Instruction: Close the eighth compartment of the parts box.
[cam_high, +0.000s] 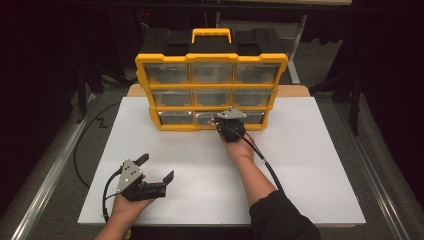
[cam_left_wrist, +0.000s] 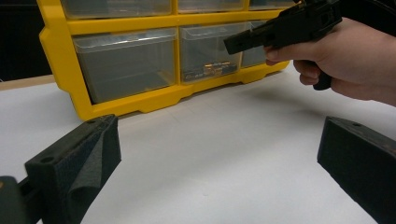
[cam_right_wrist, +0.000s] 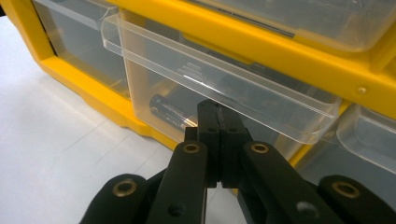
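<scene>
Yellow plastic frame, black top and yellow handle: organiser (cam_high: 211, 92) upright at the far middle of the worktop (cam_high: 165, 150), 3 rows of 3 clear drawers. Drawer fronts see-through, glossy, each with a long moulded lip. Bottom middle drawer (cam_right_wrist: 219, 88) just ahead of the right gripper (cam_right_wrist: 219, 122), a dark cylinder, battery-like (cam_right_wrist: 169, 113), lying inside behind the clear wall.

Right gripper matte black, brass-coloured rivets on the linkage, jaws pressed flat together with nothing between them, tips just under the drawer's lip; touching or a hair apart, cannot tell. From above, same gripper (cam_high: 226, 121) at the bottom row, grey three-cornered plate on top, black cable trailing back along a dark sleeve.

Left gripper (cam_high: 156, 169) near the front left of the worktop, well apart from the organiser, held in a hand, jaws spread wide and empty. Pads (cam_left_wrist: 86, 161) blocky, dark, with a felt-like rough face.

Worktop flat, white, matte, faintly scuffed, a strip of bare wood showing behind the organiser. Grey floor around it, metal rails along both sides, a black cable looping at the left. Dark room beyond, black frame legs in shadow.
</scene>
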